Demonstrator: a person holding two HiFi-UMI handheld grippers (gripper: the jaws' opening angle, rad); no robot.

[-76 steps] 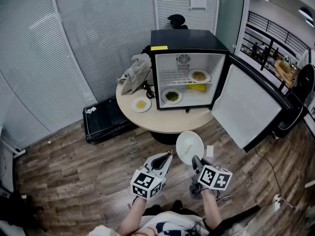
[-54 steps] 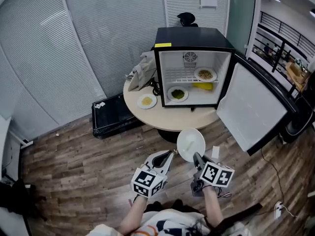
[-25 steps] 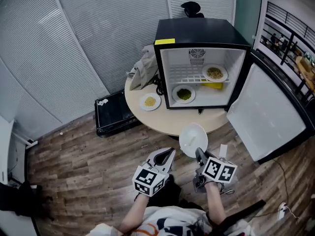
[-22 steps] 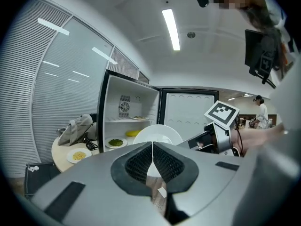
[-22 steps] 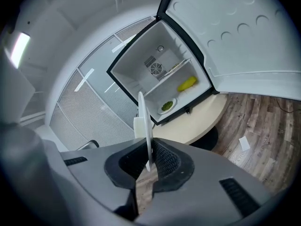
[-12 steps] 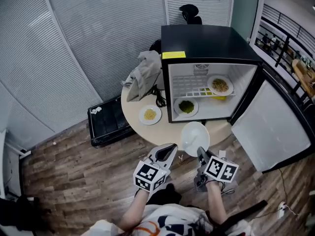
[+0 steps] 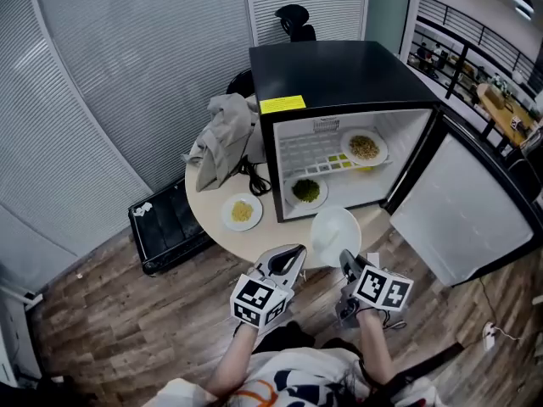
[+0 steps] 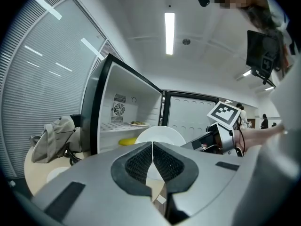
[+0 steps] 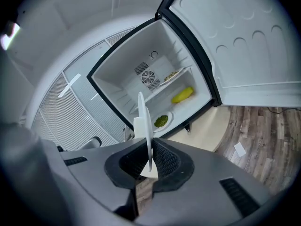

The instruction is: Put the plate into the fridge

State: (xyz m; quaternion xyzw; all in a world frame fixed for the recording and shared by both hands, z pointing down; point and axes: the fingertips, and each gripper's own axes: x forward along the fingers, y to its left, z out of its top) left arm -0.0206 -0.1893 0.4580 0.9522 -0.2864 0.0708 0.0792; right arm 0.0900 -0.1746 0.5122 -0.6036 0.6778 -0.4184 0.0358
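My right gripper (image 7: 346,263) (image 9: 149,166) is shut on the rim of an empty white plate (image 7: 333,236) (image 9: 146,126), held on edge in front of the open mini fridge (image 7: 339,83) (image 9: 155,74). In the left gripper view the same plate (image 8: 160,134) shows behind the closed jaws. The left gripper (image 7: 291,257) (image 8: 152,159) is shut and holds nothing, just left of the plate. Inside the fridge a plate of yellowish food (image 7: 364,147) sits on the wire shelf, and a plate of greens (image 7: 306,192) (image 9: 162,121) lies on the floor of the fridge. A yellow item (image 9: 182,95) lies under the shelf.
The fridge stands on a round beige table (image 7: 212,195) with a plate of yellow food (image 7: 242,212) and a grey cloth bag (image 7: 219,136). The fridge door (image 7: 467,214) swings open to the right. A black case (image 7: 165,223) lies on the wood floor at left.
The fridge and table have come closer and shifted in the head view; the grippers and the held plate now hang over the table's near edge. Both grips are unchanged.
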